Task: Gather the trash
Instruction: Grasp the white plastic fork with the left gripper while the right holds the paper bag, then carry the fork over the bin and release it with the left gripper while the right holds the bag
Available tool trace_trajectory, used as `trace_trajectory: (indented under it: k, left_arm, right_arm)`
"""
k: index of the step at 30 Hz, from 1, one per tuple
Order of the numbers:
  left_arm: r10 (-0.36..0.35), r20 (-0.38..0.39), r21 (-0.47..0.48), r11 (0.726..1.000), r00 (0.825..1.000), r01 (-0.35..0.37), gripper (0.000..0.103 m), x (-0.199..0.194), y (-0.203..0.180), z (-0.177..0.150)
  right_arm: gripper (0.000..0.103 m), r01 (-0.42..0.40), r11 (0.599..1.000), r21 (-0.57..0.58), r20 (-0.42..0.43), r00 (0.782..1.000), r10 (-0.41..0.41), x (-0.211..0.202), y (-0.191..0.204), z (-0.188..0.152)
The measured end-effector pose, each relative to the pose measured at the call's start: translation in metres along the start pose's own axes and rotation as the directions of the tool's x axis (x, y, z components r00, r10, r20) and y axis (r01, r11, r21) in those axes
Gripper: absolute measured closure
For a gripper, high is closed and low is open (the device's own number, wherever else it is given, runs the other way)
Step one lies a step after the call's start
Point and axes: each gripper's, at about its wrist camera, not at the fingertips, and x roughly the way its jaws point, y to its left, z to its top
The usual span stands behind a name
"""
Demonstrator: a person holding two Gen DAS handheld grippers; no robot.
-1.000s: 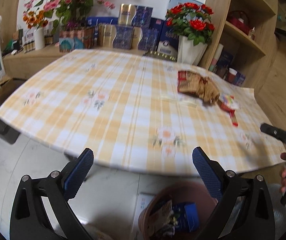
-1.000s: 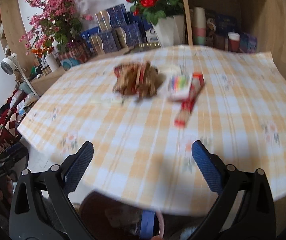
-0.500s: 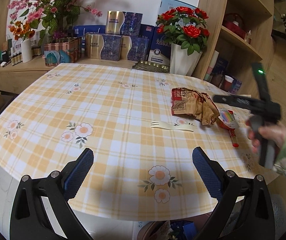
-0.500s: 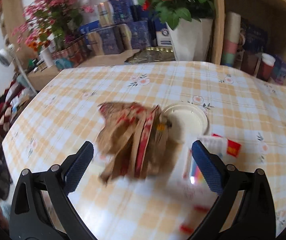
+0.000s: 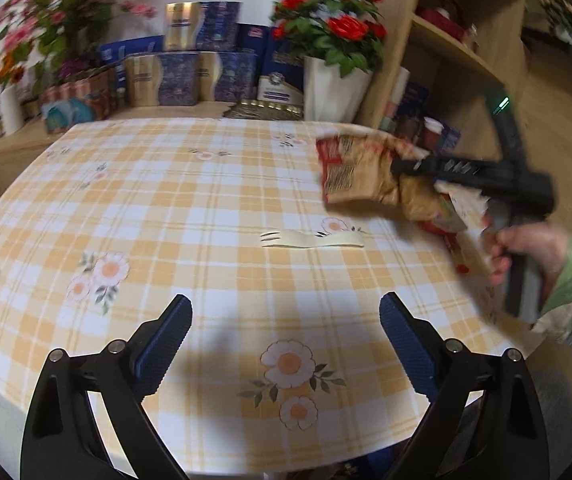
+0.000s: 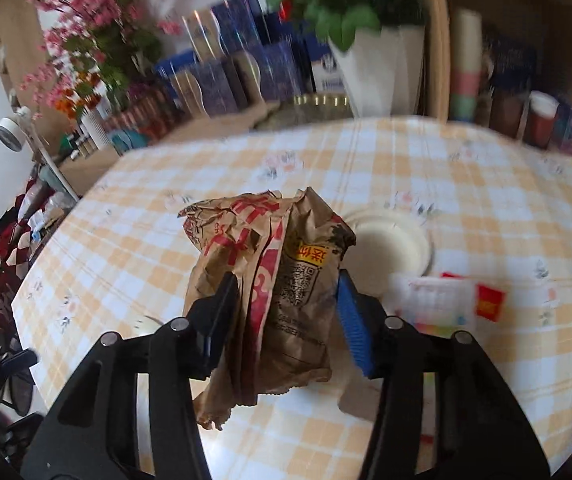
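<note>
Right claw (image 6: 284,312) pinches a crumpled paper bag (image 6: 270,280) on the checked table (image 5: 166,216); left claw (image 5: 286,340) hovers open, empty. Still to collect (judging by the table): a plastic fork (image 5: 309,238), a white lid (image 6: 393,244), a candy wrapper (image 6: 445,304).

Gripper state: left spread, right closed on load.

The left gripper (image 5: 286,324) hangs level with both jaws wide apart and nothing between its blue pads (image 5: 403,340). The right gripper (image 6: 286,312) has its jaws drawn in, pads pressing both sides of a bag (image 6: 270,280). The right hand (image 5: 525,252) grips its handle, fingers curled, sleeve at the wrist.
</note>
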Motion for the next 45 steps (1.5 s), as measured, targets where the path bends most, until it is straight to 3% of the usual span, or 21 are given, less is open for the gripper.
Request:
trace_trajectory:
  k: [4, 8, 11, 15, 25, 28, 31, 36, 40, 45]
  left_arm:
    - [-0.001, -0.03, 0.17, 0.985, 1.0, 0.006, 0.027, 0.023, -0.009, 0.012]
    - [0.037, -0.096, 0.36, 0.933, 0.995, 0.0, 0.043, 0.06, -0.021, 0.026]
    - [0.035, -0.129, 0.446, 0.895, 0.991, 0.026, 0.047, 0.085, -0.026, 0.035]
    - [0.019, -0.186, 0.496, 0.865, 0.982, 0.078, 0.047, 0.112, -0.026, 0.042]
    - [-0.079, -0.288, 0.46, 0.863, 0.954, 0.21, 0.05, 0.134, -0.011, 0.05]
    - [-0.116, -0.32, 0.421, 0.872, 0.94, 0.251, 0.065, 0.134, -0.01, 0.051]
    - [-0.134, -0.335, 0.434, 0.857, 0.933, 0.279, 0.09, 0.127, -0.019, 0.045]
    - [-0.123, -0.32, 0.447, 0.855, 0.939, 0.264, 0.098, 0.119, -0.028, 0.035]
    - [-0.096, -0.297, 0.411, 0.885, 0.95, 0.218, 0.099, 0.116, -0.03, 0.033]
    - [-0.134, -0.256, 0.276, 0.939, 0.957, 0.205, 0.099, 0.095, -0.025, 0.031]
  right_arm:
    - [0.052, -0.012, 0.999, 0.041, 0.087, 0.996, 0.008, -0.043, -0.012, -0.007]
    - [0.052, -0.041, 0.991, 0.13, 0.123, 0.992, 0.025, -0.074, -0.033, -0.019]
    - [0.052, -0.049, 0.983, 0.176, 0.135, 0.991, 0.025, -0.092, -0.047, -0.028]
    - [0.052, -0.042, 0.976, 0.213, 0.133, 0.991, 0.014, -0.108, -0.061, -0.042]
    - [0.052, -0.028, 0.969, 0.244, 0.138, 0.99, -0.006, -0.125, -0.075, -0.056]
    - [0.052, -0.037, 0.968, 0.248, 0.141, 0.99, 0.002, -0.125, -0.073, -0.058]
    - [0.052, -0.05, 0.966, 0.254, 0.144, 0.99, 0.014, -0.125, -0.071, -0.06]
    - [0.052, -0.059, 0.964, 0.259, 0.137, 0.99, 0.024, -0.123, -0.067, -0.063]
    - [0.052, -0.066, 0.961, 0.27, 0.135, 0.99, 0.03, -0.124, -0.065, -0.066]
    - [0.052, -0.07, 0.961, 0.268, 0.15, 0.988, 0.03, -0.137, -0.06, -0.074]
